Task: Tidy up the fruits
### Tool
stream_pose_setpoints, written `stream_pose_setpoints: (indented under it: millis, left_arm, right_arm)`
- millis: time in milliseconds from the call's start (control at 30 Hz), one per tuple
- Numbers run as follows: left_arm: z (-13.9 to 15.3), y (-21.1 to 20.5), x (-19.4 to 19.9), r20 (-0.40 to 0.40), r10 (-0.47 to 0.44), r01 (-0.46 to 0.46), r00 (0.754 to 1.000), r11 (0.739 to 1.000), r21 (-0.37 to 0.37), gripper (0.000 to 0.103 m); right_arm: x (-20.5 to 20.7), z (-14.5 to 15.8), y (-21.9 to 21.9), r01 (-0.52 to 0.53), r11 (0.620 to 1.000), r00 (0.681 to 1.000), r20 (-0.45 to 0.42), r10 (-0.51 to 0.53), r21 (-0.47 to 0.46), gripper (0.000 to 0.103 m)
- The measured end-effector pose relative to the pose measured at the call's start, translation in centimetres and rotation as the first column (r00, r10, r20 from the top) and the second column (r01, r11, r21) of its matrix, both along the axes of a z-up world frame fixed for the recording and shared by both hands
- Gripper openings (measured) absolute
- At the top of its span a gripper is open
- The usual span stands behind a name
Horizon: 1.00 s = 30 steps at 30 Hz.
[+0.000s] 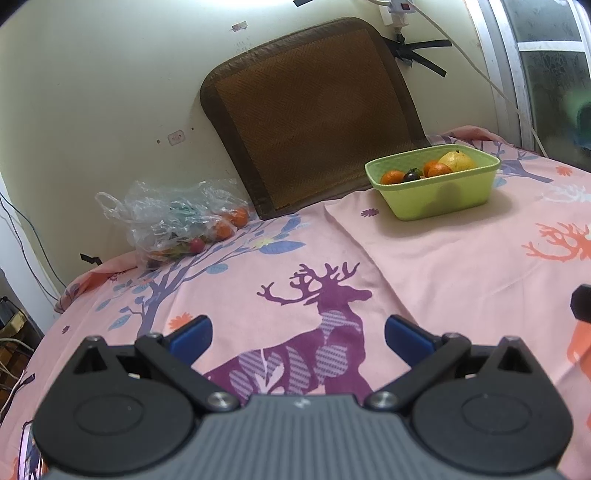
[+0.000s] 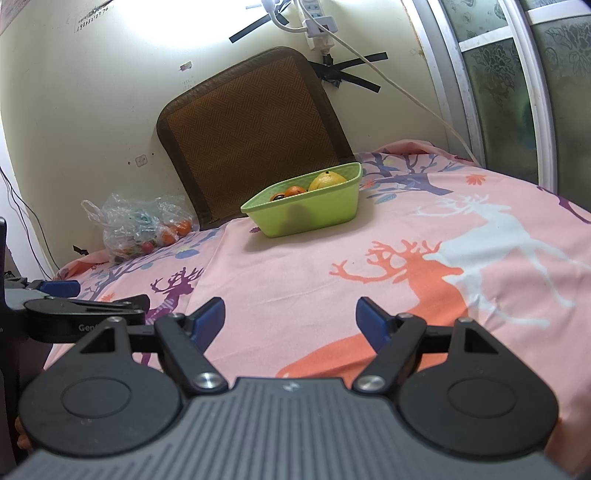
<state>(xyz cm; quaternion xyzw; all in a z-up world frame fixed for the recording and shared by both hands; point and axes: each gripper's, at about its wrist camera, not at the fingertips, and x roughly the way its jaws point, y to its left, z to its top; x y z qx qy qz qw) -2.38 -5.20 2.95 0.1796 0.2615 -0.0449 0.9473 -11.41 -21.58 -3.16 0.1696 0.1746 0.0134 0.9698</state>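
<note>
Left tool point(image 1: 298, 334) and right tool point(image 2: 291, 317) both spread, holding nothing. Far-left plastic bag point(image 1: 173, 218): flimsy, slippery. Oranges point(image 1: 229, 223) inside firm, light; probably best pinched across the middle.

A bedroom in somebody's home.

There was a bed with a pink sheet point(image 1: 424, 258) that had deer and trees printed on it. A brown woven mat point(image 1: 314, 114) leaned on the wall at the far end of the bed. A green basket point(image 1: 439, 195) of fruit sat on the bed just in front of the mat, and a clear plastic bag point(image 1: 173, 218) with more fruit lay to the left of the mat. Above the mat a white power strip point(image 2: 317, 18) hung on the wall, held up with black tape point(image 2: 351, 74). To the right of the mat was a window point(image 2: 517, 92) with bumpy glass.
</note>
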Motion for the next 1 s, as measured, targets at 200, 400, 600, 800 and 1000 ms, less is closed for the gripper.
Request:
stream_pose_setpoints:
  millis: [200, 400, 600, 800, 1000]
  left_arm:
    - [-0.2, 0.0, 0.0, -0.021, -0.009, 0.009, 1.0, 1.0, -0.005, 0.103]
    - [-0.4, -0.1, 0.3, -0.048, -0.011, 0.01, 0.999, 1.0, -0.015, 0.103]
    - [-0.3, -0.1, 0.2, -0.05, -0.014, 0.013, 0.999, 1.0, -0.027, 0.103]
    - [0.2, 0.3, 0.0, -0.001, -0.002, 0.002, 1.0, 1.0, -0.014, 0.103]
    - [0.6, 0.5, -0.4, 0.05, 0.013, -0.013, 0.999, 1.0, 0.009, 0.103]
  right_arm:
    - [-0.1, 0.1, 0.0, 0.003, 1.0, 1.0, 0.005, -0.003, -0.003, 0.08]
    - [-0.1, 0.1, 0.0, 0.005, 1.0, 1.0, 0.006, -0.005, -0.001, 0.08]
    - [0.0, 0.0, -0.2, 0.008, 1.0, 1.0, 0.004, -0.008, 0.006, 0.08]
    - [0.0, 0.2, 0.1, 0.009, 1.0, 1.0, 0.01, -0.009, -0.004, 0.08]
    - [0.1, 0.2, 0.4, 0.003, 1.0, 1.0, 0.009, -0.003, -0.015, 0.08]
